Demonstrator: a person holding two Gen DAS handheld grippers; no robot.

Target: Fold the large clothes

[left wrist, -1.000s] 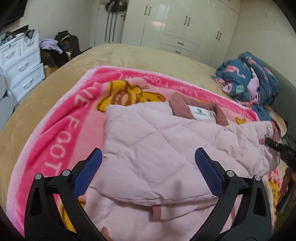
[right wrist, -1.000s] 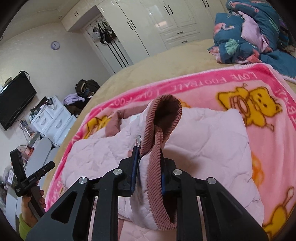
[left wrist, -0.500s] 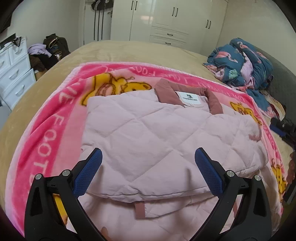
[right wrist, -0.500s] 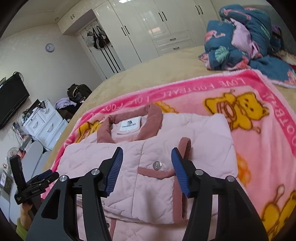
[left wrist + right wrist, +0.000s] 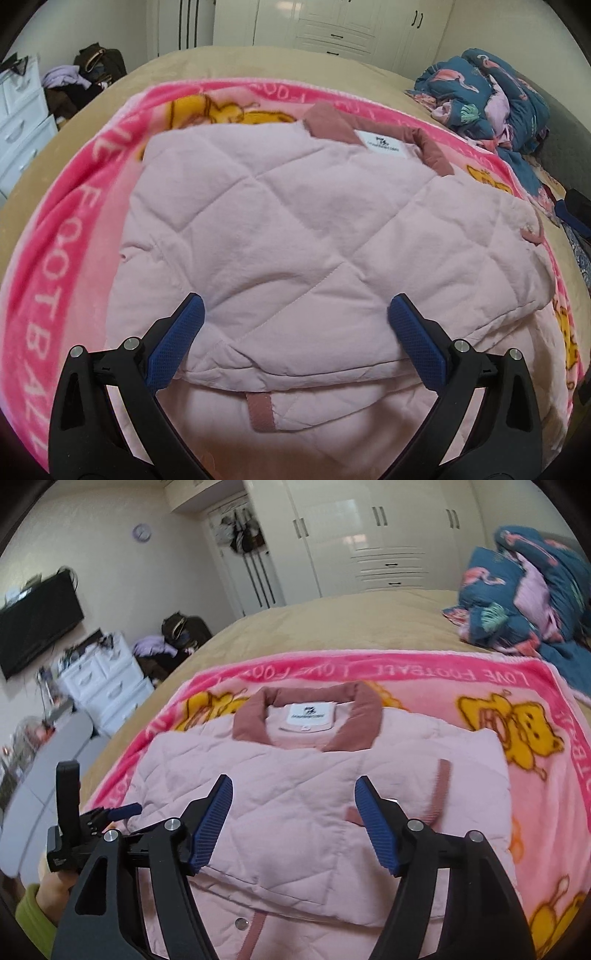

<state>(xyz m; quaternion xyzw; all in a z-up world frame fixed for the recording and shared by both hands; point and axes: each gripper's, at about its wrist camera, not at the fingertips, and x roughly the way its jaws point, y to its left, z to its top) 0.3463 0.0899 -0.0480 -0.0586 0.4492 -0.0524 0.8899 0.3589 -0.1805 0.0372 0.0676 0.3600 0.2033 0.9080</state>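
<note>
A pink cartoon blanket (image 5: 461, 672) is lying across the tan bed (image 5: 332, 620), a blue flamingo quilt (image 5: 524, 590) is sitting bunched nearby, and white wardrobes (image 5: 369, 535) are standing behind.

The folded jacket (image 5: 317, 805) lies on the blanket (image 5: 535, 775), which is spread over the bed (image 5: 332, 627). Seen from the right wrist view, relative to the jacket, the bundled quilt (image 5: 528, 594) sits behind and right, the drawer unit (image 5: 103, 686) behind and left, the wardrobe (image 5: 369, 535) beyond.

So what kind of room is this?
Most likely a home bedroom: a wide bed with a tan cover, tall white glossy wardrobes, and a white chest of drawers.
</note>
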